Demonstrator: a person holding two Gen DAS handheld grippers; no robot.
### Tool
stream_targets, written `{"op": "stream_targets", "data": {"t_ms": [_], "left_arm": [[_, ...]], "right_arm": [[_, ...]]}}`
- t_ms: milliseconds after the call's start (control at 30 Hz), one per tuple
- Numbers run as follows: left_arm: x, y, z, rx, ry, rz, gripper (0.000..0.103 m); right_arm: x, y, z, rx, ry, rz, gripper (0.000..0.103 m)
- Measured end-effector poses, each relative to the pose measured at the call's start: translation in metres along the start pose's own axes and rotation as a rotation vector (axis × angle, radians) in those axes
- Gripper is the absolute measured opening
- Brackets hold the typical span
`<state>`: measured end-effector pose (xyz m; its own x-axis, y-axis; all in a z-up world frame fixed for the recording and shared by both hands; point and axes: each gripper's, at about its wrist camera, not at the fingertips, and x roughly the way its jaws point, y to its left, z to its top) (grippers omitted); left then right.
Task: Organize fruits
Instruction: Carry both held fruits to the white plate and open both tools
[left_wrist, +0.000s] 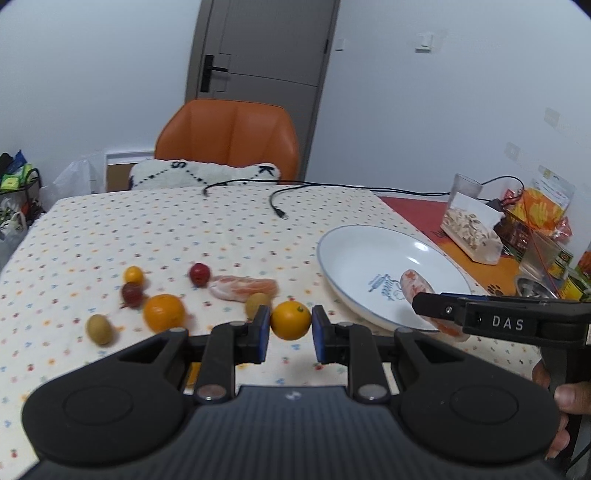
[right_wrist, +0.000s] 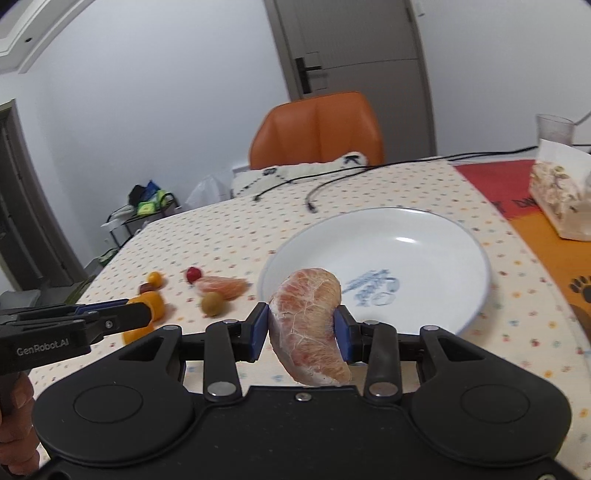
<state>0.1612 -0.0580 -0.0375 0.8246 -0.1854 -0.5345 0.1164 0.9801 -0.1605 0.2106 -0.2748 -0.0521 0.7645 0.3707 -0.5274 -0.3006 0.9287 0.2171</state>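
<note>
My left gripper (left_wrist: 290, 328) is shut on a small orange (left_wrist: 290, 320), held just above the dotted tablecloth. To its right, over the near rim of the white plate (left_wrist: 369, 254), my right gripper (right_wrist: 303, 328) is shut on a peeled pink citrus segment (right_wrist: 308, 325). That segment (left_wrist: 415, 283) also shows in the left wrist view, in the right gripper (left_wrist: 424, 308). On the cloth to the left lie a bigger orange (left_wrist: 164, 312), a second segment (left_wrist: 243, 287), two green fruits (left_wrist: 99, 329) (left_wrist: 257, 303), two red ones (left_wrist: 200, 274) (left_wrist: 132, 293) and a small yellow one (left_wrist: 133, 274). The plate (right_wrist: 406, 243) holds no fruit.
An orange chair (left_wrist: 229, 136) with a white cushion (left_wrist: 207, 173) stands at the table's far side. Black cables (left_wrist: 277, 206) lie on the far cloth. Snack bags (left_wrist: 472, 232) and a plastic cup (left_wrist: 467, 186) crowd the right side beyond the plate.
</note>
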Motion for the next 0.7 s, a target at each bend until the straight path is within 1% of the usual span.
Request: {"op": "stream_targets", "data": {"t_ms": [133, 467, 700], "left_arm": [[0.015, -0.009, 0.000, 0.013, 0.022, -0.024, 0.022], [0.050, -0.036, 0.013, 0.068, 0.042, -0.057, 0.022], [0.069, -0.057, 0.022, 0.099, 0.041, -0.083, 0.022]], "right_arm": [[0.003, -0.015, 0.000, 0.013, -0.003, -0.047, 0.036], [0.007, -0.046, 0.003, 0.024, -0.035, -0.123, 0.036], [0.014, -0.059, 0.010, 0.034, -0.068, -0.142, 0.037]]}}
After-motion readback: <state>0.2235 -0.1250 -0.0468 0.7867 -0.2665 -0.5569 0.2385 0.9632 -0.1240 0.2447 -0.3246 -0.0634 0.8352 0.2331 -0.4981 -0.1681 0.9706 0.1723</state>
